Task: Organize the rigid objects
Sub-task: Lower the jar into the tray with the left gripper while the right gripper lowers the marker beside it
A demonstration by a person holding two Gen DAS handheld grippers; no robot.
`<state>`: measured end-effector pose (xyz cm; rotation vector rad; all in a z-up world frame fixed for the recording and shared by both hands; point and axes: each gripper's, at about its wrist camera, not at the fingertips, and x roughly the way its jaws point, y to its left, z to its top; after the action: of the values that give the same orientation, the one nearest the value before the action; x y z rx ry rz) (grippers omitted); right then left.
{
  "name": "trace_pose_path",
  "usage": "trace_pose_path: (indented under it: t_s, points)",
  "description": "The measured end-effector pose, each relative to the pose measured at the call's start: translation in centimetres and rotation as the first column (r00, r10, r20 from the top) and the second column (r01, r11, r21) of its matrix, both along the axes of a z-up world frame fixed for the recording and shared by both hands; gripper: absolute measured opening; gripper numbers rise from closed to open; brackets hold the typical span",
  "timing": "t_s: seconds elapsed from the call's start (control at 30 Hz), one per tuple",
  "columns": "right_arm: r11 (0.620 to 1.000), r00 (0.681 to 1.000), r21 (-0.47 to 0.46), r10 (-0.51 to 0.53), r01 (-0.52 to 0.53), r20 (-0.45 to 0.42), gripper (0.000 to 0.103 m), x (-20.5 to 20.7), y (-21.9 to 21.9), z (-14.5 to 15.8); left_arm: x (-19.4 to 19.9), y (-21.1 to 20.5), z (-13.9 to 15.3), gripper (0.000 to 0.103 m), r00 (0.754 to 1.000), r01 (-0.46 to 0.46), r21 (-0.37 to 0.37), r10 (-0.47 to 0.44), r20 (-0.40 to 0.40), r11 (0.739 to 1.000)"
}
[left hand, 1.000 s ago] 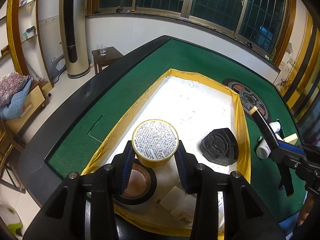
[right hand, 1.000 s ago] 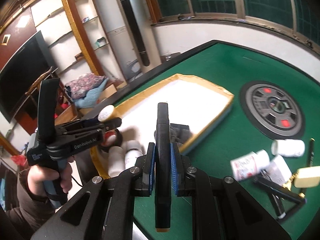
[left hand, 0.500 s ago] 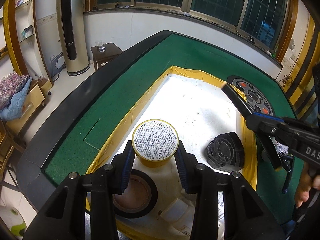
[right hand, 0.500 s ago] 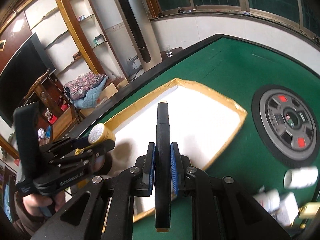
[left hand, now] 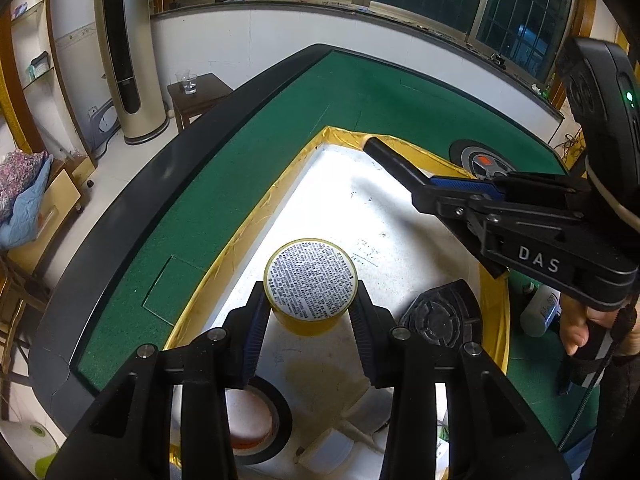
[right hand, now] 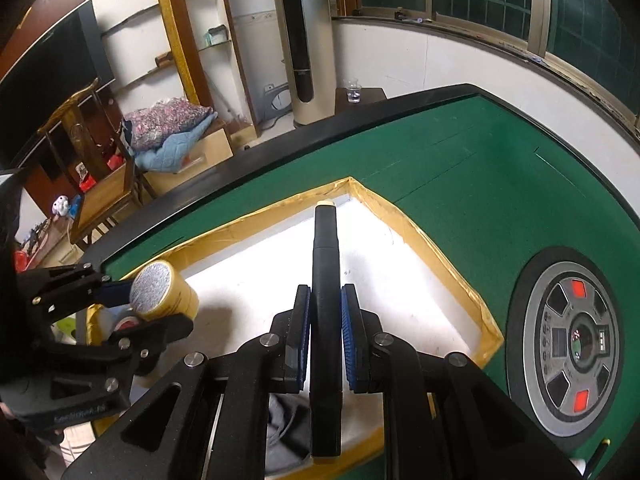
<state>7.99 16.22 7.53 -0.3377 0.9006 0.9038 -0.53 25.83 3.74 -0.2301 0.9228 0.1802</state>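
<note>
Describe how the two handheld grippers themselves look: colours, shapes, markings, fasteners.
Both are matte black, angular two-finger tools. The left gripper has blue ribbed pads inside its fingers and round silver screws on the knuckles. The right gripper has the same blue pads and silver screws. In the left wrist view its side shows white letters "DAS", a black housing with a green light, and a bare hand on the handle.

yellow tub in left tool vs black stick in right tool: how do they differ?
Shape: the yellow tub is a short, wide cylinder; the black stick is long and thin.
Colour: the tub is yellow with a white printed end; the stick is black with a pale tip.
Grip: the left tool is spread wide around the tub; the right tool is nearly closed on the stick.
Shared: both are held above the white tray.
</note>
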Motion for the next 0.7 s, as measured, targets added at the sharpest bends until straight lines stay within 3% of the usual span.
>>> trace_pose_path:
  t_s: [0.7]
  points:
    - [0.995,0.999,-0.091,-0.039,0.037,-0.019,0.013,1.9,0.3,-3.1,1.2,0.6,-2.3,0.038,0.996,-0.009,-0.021,0.007,-0.094,1.0]
